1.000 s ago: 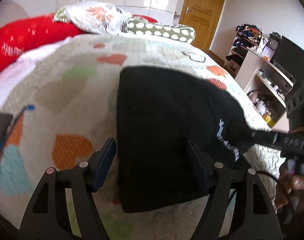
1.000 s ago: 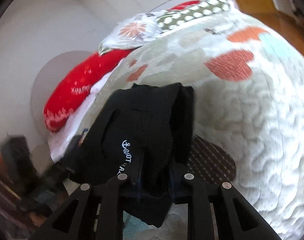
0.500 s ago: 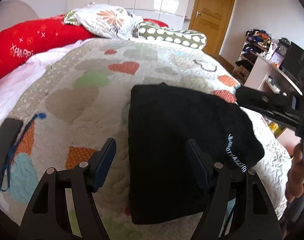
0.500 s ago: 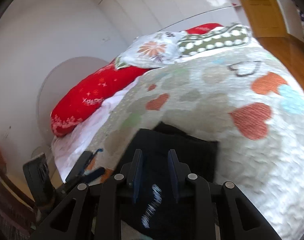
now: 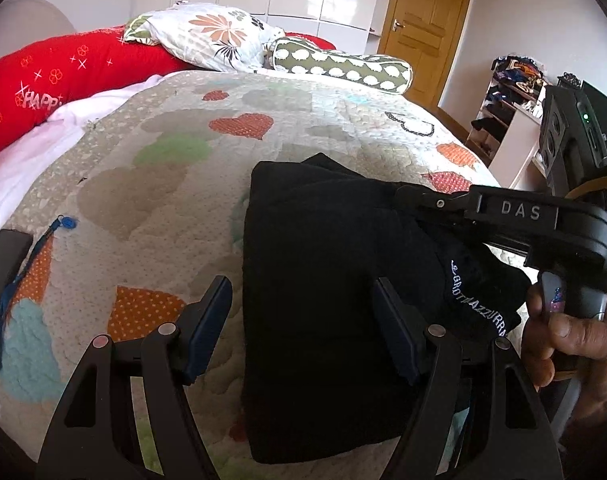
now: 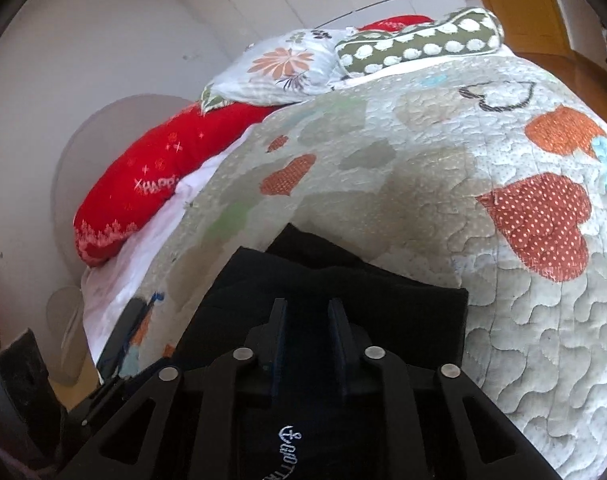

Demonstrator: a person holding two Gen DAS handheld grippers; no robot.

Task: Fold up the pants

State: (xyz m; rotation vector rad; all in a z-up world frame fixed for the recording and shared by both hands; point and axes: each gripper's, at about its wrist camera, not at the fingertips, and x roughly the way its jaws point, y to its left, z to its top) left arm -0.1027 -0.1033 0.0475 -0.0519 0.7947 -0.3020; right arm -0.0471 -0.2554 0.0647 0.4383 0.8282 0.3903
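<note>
Bedroom light falls on a bed covered by a pale quilted bedspread with patchwork hearts [image 5: 151, 184], with a long red bolster pillow [image 5: 63, 76], a white floral pillow [image 5: 211, 36] and a green spotted cushion [image 5: 343, 66] at the head and a wooden door [image 5: 427, 24] beyond. At the near part of the quilt lie the black fabric pants with white embroidered lettering [image 5: 323, 280], now a compact, roughly rectangular stack. A second ago the right gripper [image 6: 305, 320] held a bunched fold of the cloth up off the bed; half a second ago it was swinging that fold across; now the cloth lies flat on the stack and the lettered part rests on top at the right edge. The right jaws stand narrowly apart over the cloth, and I cannot tell whether any fabric is between them. The left gripper [image 5: 299, 304] has stayed put, its jaws wide open and empty, straddling the stack's left edge. The fold looks delivered, so the task seems near its end; what remains is probably releasing, smoothing and squaring the right edge. A black flat device with a blue cord [image 5: 3, 256] lies on the quilt, well apart at the left.
</note>
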